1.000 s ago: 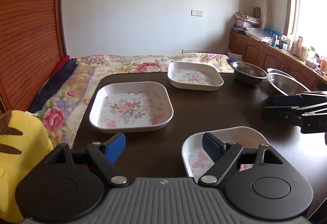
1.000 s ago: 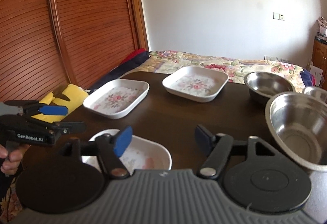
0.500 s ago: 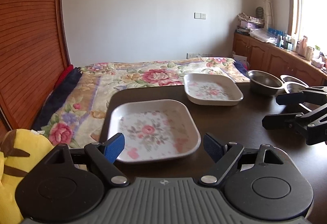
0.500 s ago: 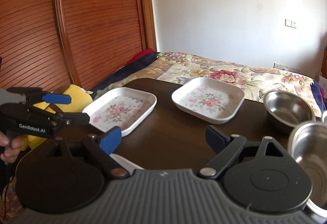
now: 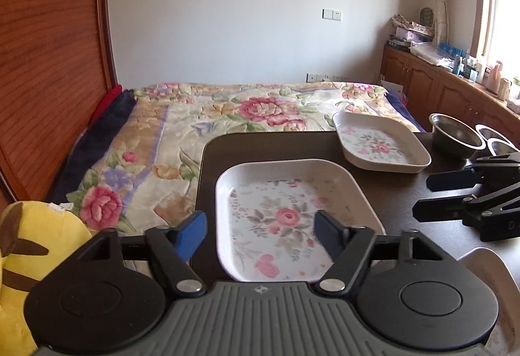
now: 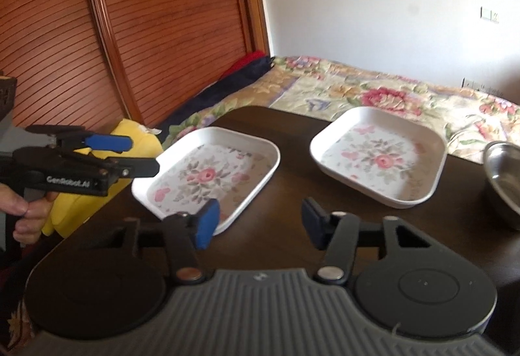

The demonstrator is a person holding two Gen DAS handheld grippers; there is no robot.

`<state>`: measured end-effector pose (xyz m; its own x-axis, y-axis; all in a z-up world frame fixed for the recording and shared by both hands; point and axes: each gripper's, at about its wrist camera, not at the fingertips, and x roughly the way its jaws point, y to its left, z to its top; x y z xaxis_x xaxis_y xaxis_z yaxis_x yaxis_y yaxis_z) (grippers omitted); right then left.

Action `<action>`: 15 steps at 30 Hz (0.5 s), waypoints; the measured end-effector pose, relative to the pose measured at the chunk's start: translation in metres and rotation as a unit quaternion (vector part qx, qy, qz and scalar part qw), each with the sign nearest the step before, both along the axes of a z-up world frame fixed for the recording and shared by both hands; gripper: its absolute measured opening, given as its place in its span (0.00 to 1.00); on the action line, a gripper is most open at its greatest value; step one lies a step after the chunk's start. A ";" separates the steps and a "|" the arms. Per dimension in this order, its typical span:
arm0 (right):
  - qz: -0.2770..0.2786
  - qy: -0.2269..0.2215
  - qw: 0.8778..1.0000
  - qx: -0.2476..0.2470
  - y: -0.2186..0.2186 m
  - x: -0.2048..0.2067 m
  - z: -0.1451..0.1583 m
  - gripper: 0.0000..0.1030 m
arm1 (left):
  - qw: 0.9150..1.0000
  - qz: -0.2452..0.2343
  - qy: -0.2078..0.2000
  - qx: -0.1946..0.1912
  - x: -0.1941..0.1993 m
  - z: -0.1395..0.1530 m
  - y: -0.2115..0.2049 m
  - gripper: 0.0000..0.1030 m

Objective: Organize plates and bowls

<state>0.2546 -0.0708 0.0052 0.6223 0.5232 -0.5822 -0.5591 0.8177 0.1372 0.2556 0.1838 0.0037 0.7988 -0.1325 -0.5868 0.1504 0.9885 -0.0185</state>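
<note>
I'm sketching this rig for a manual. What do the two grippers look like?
Both match: black linkage arms on round black discs over a ribbed grey base. The left gripper has blue pads and white "GenRobot.AI" lettering on its side; the right gripper has one blue and one darker pad.

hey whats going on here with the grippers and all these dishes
A person is tidying dishes on a dark table with a handheld gripper in each hand. The left gripper, jaws open, is lined up over the near floral plate without gripping it. The right gripper is also open and holds nothing, hovering above the table between the near plate and the far floral plate. Steel bowls sit unstacked at the right side. Nothing is stacked yet.
</note>
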 end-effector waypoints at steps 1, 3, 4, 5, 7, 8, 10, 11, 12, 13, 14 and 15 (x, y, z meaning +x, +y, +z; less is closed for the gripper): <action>0.000 0.005 1.000 -0.001 0.002 0.003 -0.001 0.49 | 1.000 -0.002 0.003 -0.001 0.004 -0.001 0.002 0.64; 0.001 0.012 1.000 -0.005 0.006 0.010 -0.003 0.47 | 1.000 -0.005 0.010 -0.001 0.011 -0.004 0.005 0.61; 0.001 0.016 1.000 -0.006 0.008 0.013 -0.004 0.46 | 1.000 -0.005 0.013 -0.001 0.014 -0.005 0.007 0.60; 0.003 0.020 1.000 -0.008 0.010 0.016 -0.005 0.44 | 1.000 -0.005 0.013 0.001 0.017 -0.006 0.009 0.60; 0.005 0.024 1.000 -0.010 0.014 0.021 -0.006 0.43 | 1.000 -0.005 0.016 0.005 0.023 -0.008 0.012 0.58; 0.007 0.026 1.000 -0.010 0.016 0.022 -0.006 0.43 | 1.000 -0.004 0.018 0.006 0.026 -0.010 0.014 0.58; 0.012 0.032 0.999 -0.011 0.020 0.026 -0.008 0.41 | 1.000 -0.003 0.023 0.007 0.031 -0.012 0.016 0.57; 0.013 0.035 0.999 -0.012 0.022 0.028 -0.009 0.41 | 1.000 -0.003 0.025 0.007 0.033 -0.014 0.018 0.56; 0.015 0.039 0.999 -0.012 0.024 0.030 -0.010 0.39 | 1.000 -0.002 0.028 0.008 0.036 -0.015 0.019 0.55; 0.018 0.044 0.999 -0.012 0.025 0.032 -0.012 0.38 | 1.000 -0.001 0.030 0.007 0.038 -0.017 0.021 0.54; 0.019 0.049 0.999 -0.012 0.027 0.034 -0.013 0.36 | 0.999 0.000 0.031 0.006 0.039 -0.018 0.022 0.53; 0.019 0.053 0.998 -0.012 0.028 0.036 -0.014 0.36 | 0.999 -0.001 0.033 0.005 0.040 -0.019 0.023 0.53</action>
<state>0.2908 -0.0428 -0.0091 0.5364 0.5310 -0.6560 -0.5738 0.7994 0.1779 0.2956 0.2066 -0.0154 0.7586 -0.1276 -0.6390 0.1506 0.9884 -0.0186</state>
